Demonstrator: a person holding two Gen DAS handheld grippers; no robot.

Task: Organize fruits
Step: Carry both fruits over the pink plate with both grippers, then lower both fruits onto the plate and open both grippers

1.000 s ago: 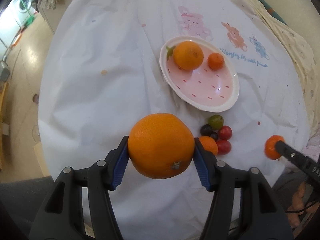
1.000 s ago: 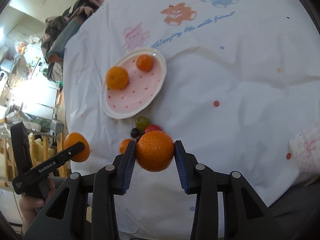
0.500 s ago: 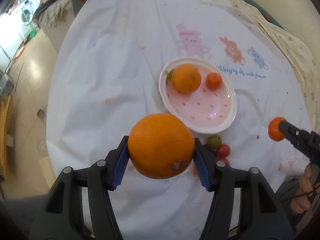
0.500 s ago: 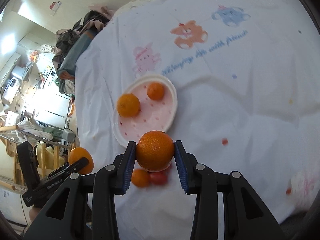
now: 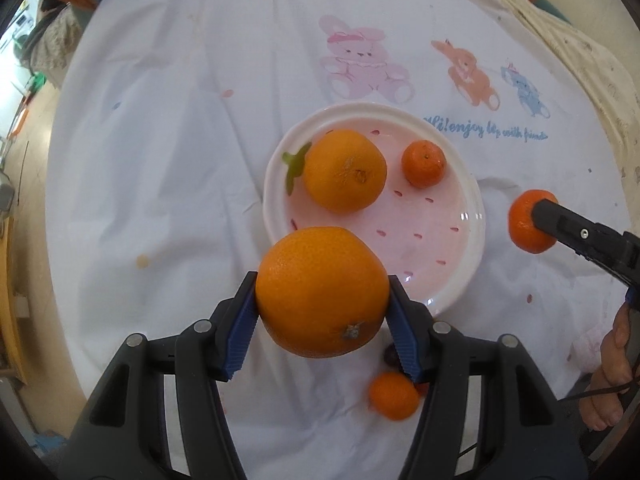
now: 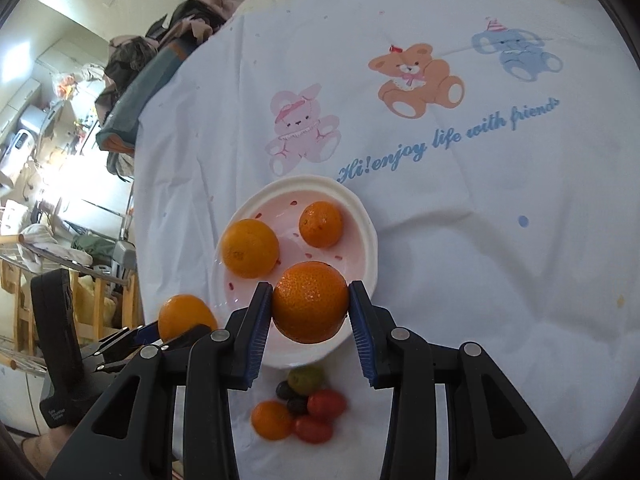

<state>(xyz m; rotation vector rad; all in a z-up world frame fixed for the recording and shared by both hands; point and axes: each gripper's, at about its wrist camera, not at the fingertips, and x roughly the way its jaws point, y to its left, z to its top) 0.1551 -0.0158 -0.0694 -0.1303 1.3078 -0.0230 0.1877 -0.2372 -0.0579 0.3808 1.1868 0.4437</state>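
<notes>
Both grippers loaded, both heading for the plate (image 5: 474, 216) on the counter (image 5: 168, 152).

Left gripper (image 5: 322, 304): fingers clamped on a large orange (image 5: 322, 292), held off the cloth at the plate's near rim, stem end down. Grip sits across the widest part, so it should hold.

Right gripper (image 6: 310, 312): fingers clamped on a mandarin (image 6: 310, 300), hanging over the plate's near edge. Looks like the closer of the two to a drop.

Already on the plate: a second orange (image 5: 344, 176) on its left side, a small mandarin (image 5: 423, 163) toward the far side. The near-right of the plate is bare, likely the drop zone for both.

Not yet sorted, just off the plate's near rim: a small orange fruit (image 6: 272, 419), red tomatoes (image 6: 326, 404), dark grapes (image 6: 285, 390) and a green one (image 6: 306, 376), bunched together touching.

Risk: round fruit rolling into each other on release; lower before opening.
</notes>
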